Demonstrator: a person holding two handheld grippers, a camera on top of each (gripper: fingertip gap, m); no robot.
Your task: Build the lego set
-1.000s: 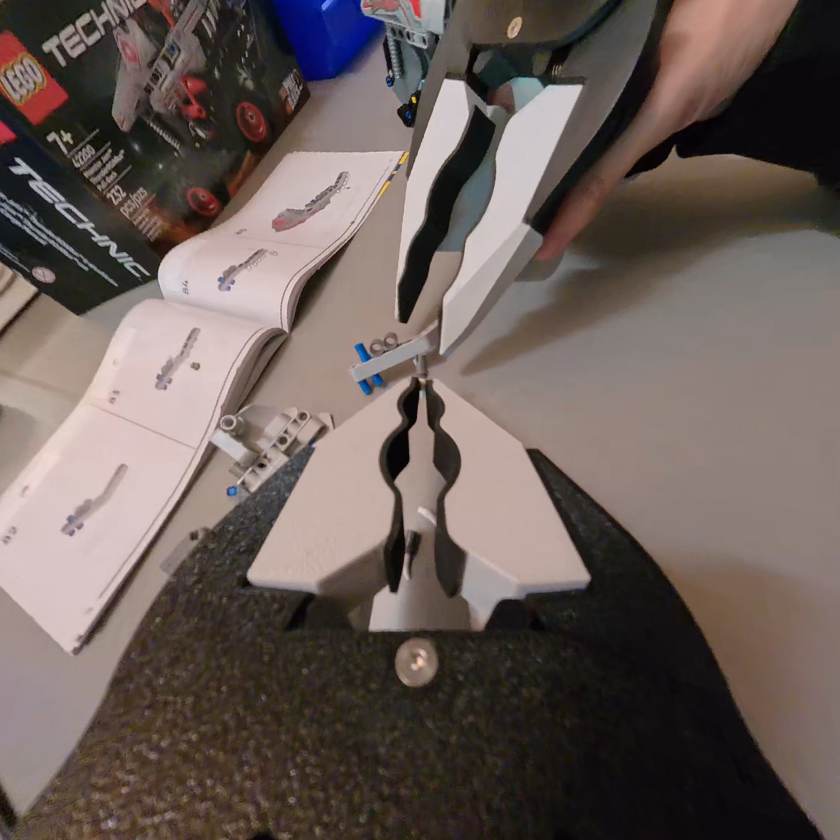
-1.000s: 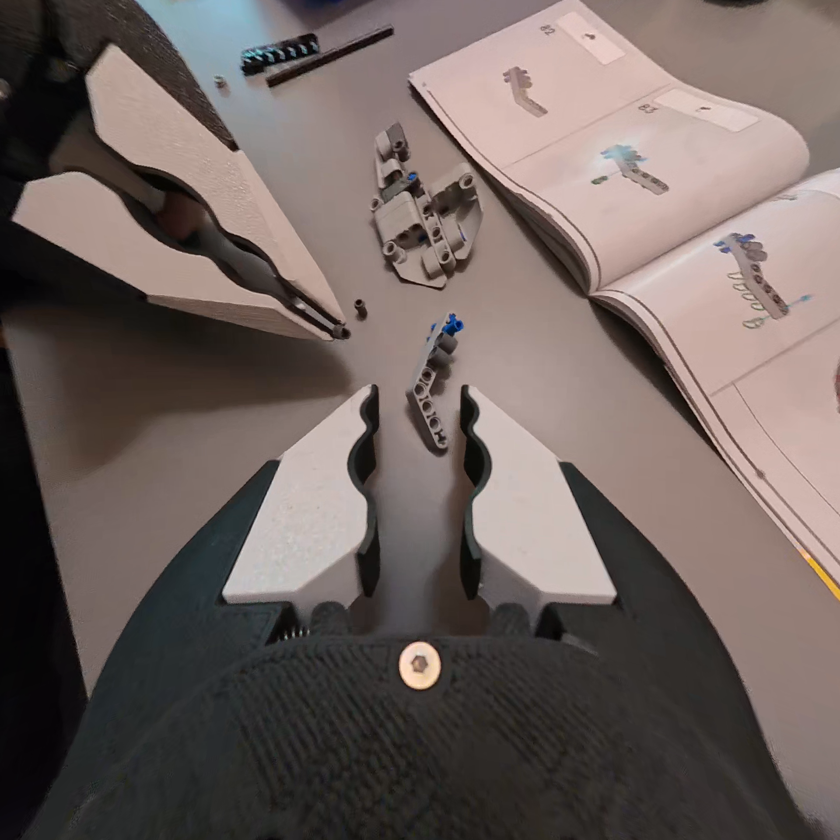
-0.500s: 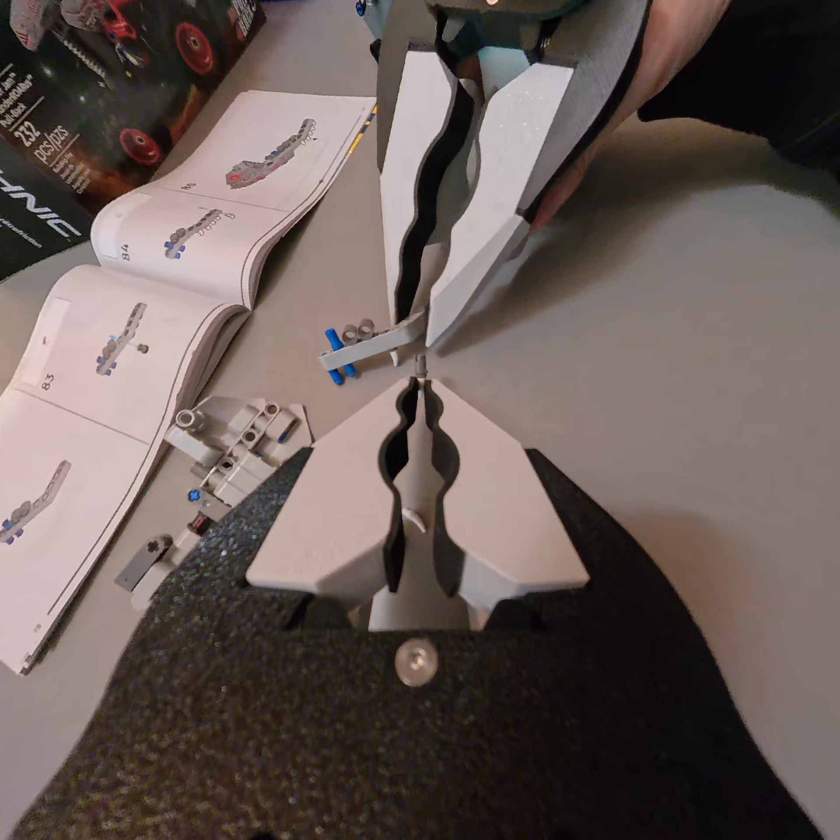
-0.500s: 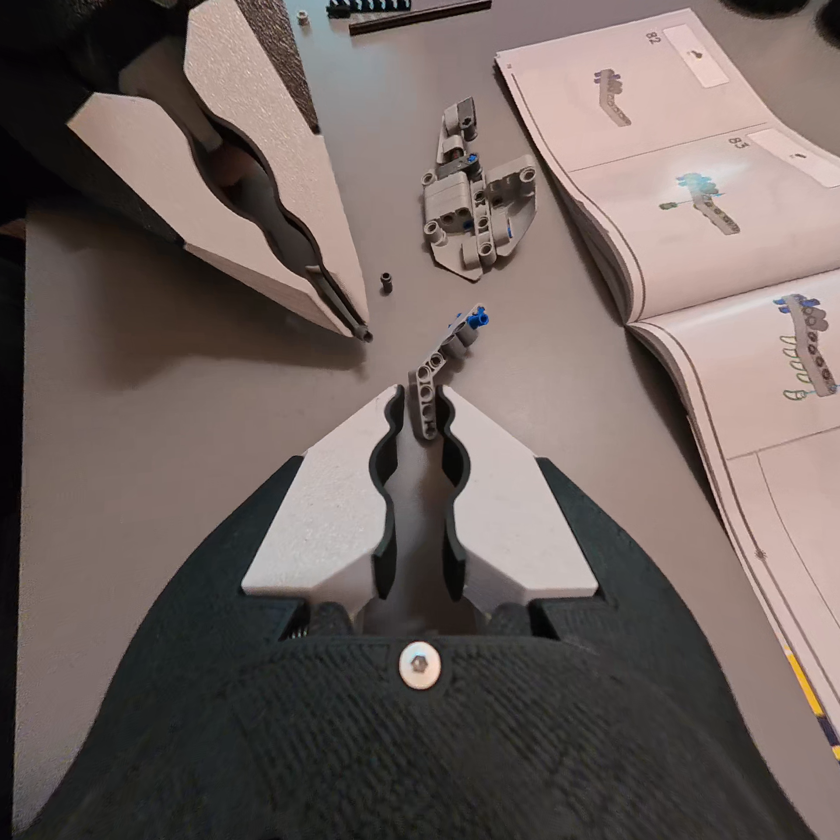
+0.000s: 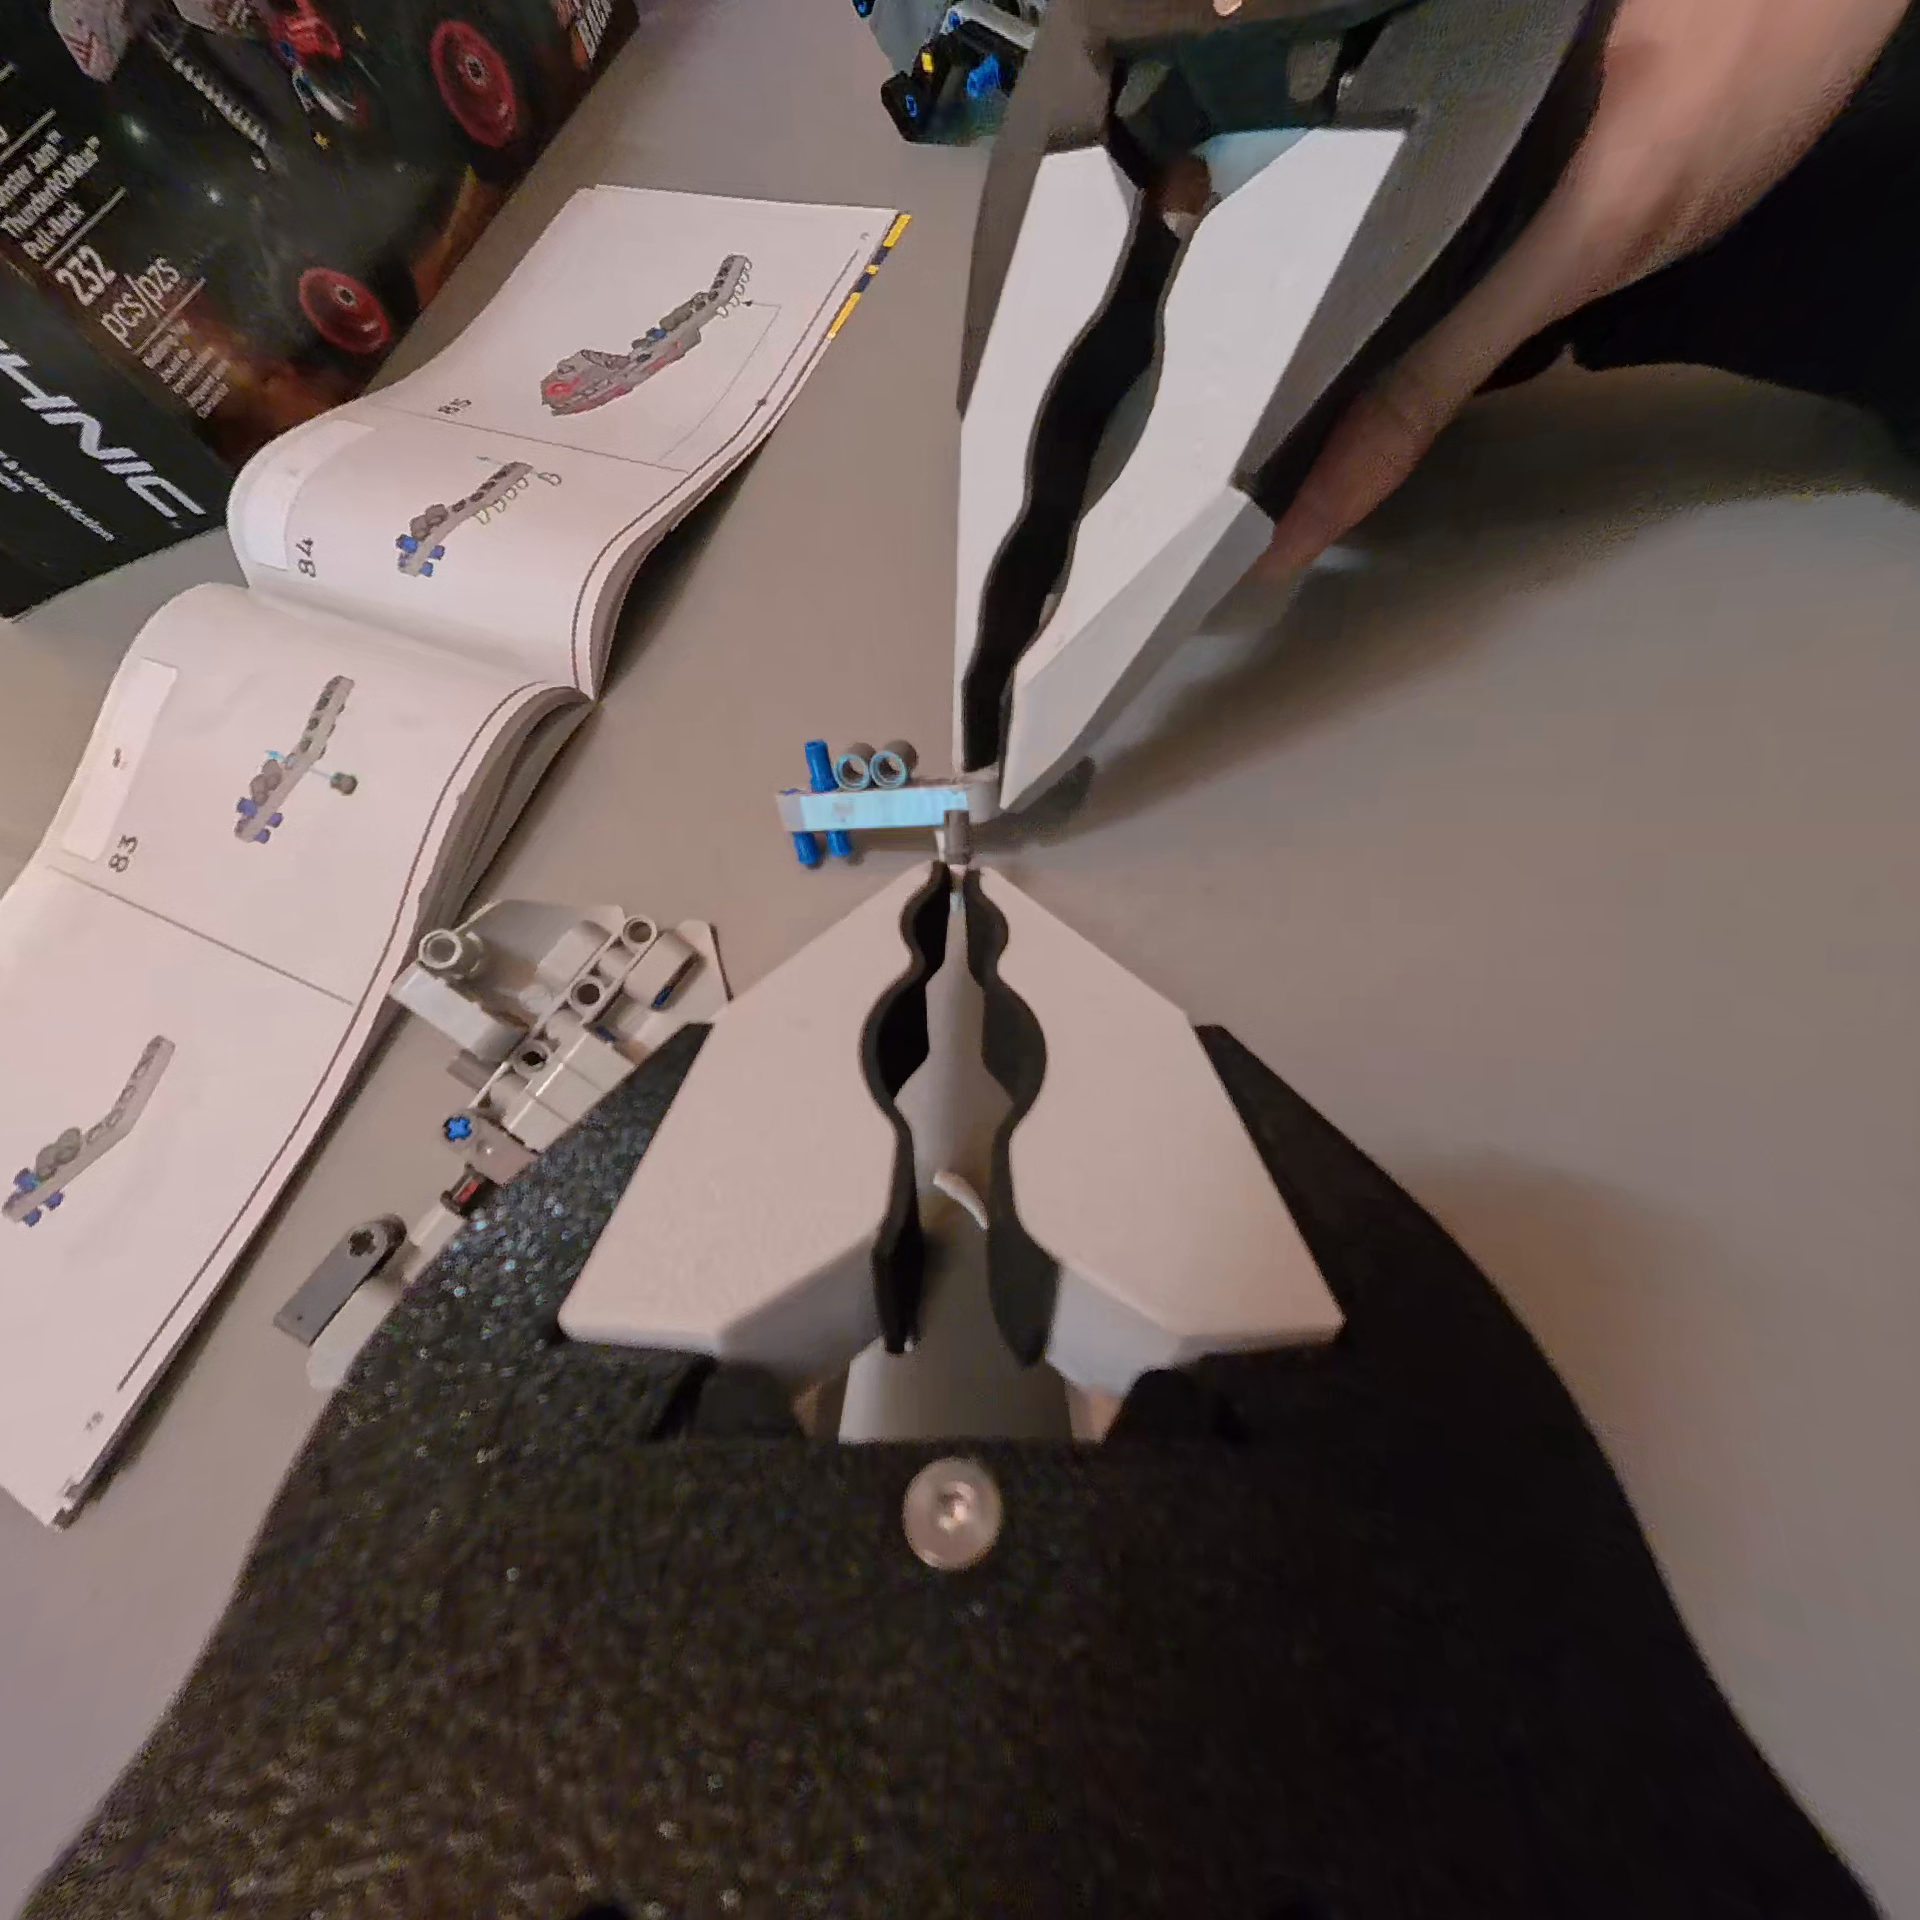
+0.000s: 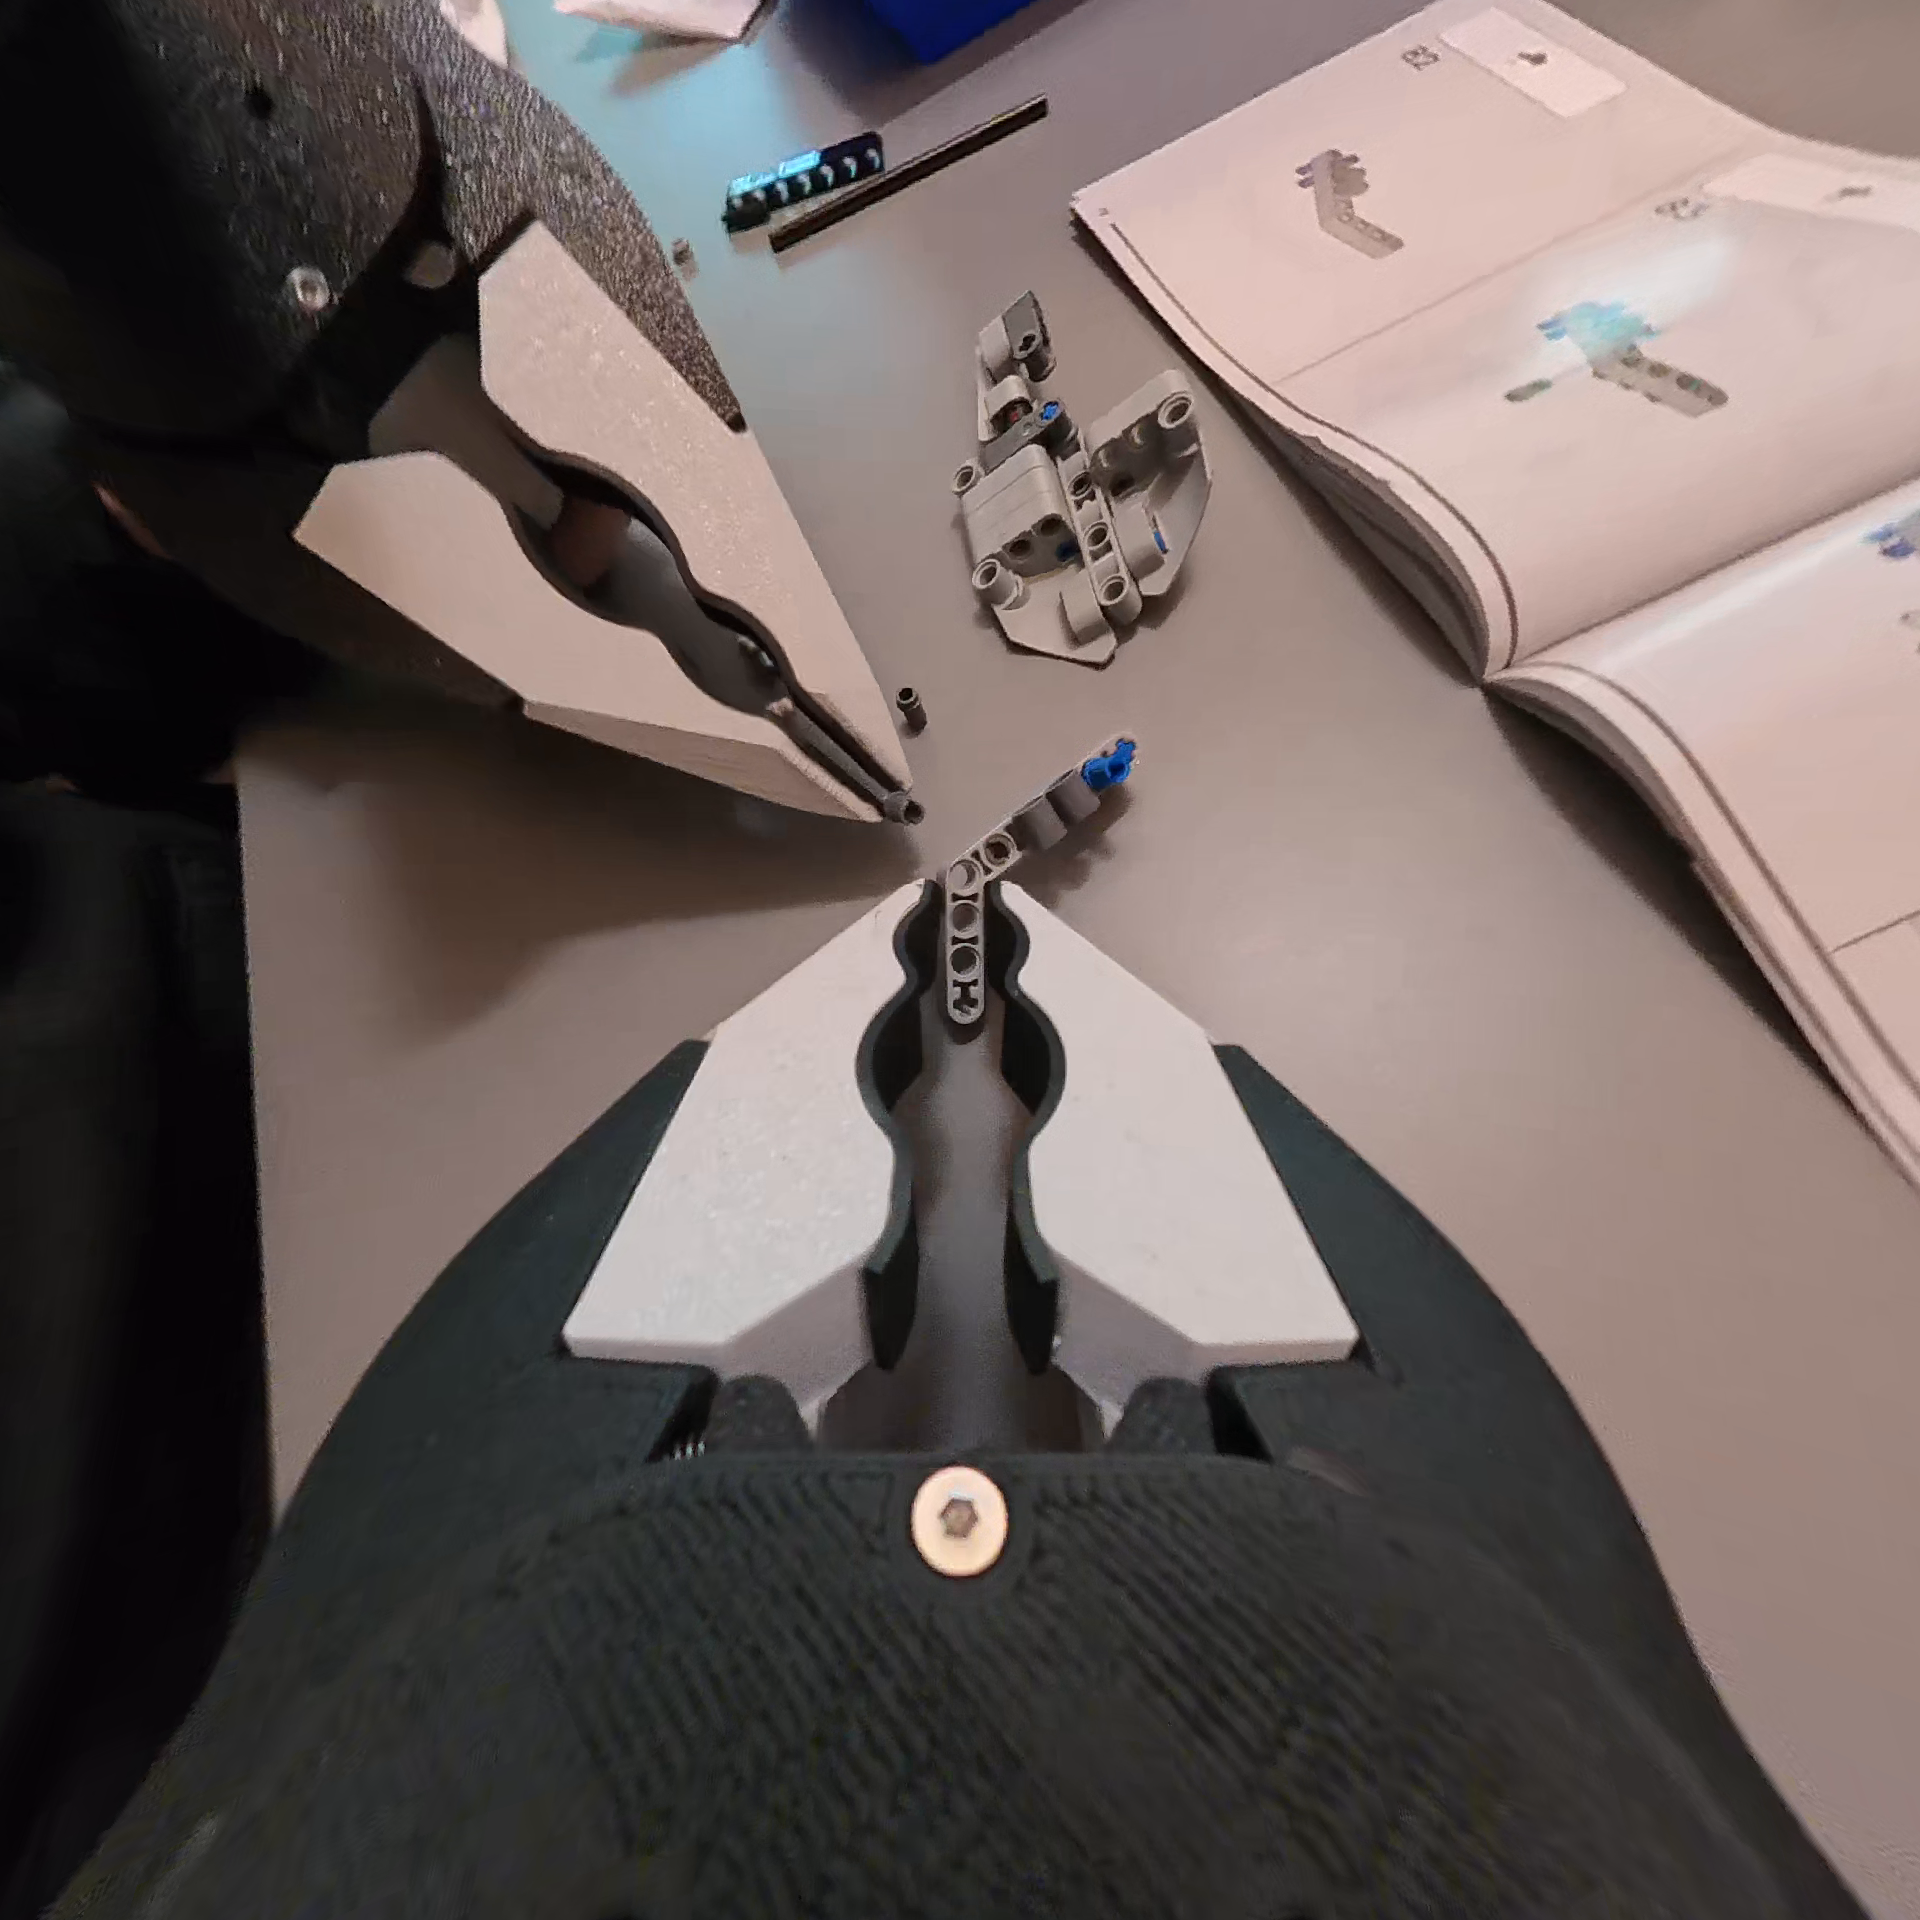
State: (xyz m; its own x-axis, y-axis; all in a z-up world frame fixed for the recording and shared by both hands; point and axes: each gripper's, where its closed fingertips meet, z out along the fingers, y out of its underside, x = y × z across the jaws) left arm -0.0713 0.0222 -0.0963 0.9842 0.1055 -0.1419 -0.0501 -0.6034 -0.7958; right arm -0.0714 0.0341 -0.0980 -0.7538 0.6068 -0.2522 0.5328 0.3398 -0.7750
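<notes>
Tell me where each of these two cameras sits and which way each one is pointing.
Left wrist view: rides the left gripper, looking along its shut fingers at the right gripper, bent grey beam and manual; a hand shows.
Right wrist view: rides the right gripper, facing back at the left gripper, which pinches a thin dark pin.
Shared: both grippers, beam, manual, grey assembly.

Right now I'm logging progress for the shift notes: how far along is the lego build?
Done: a grey sub-assembly lies finished beside the open instruction booklet.

In hand: the right gripper is shut on the bent grey beam, which already carries blue pins; the left gripper pinches a small dark pin at the beam's end.

Left: seating that pin, plus a loose bush and black parts still unused.
</notes>
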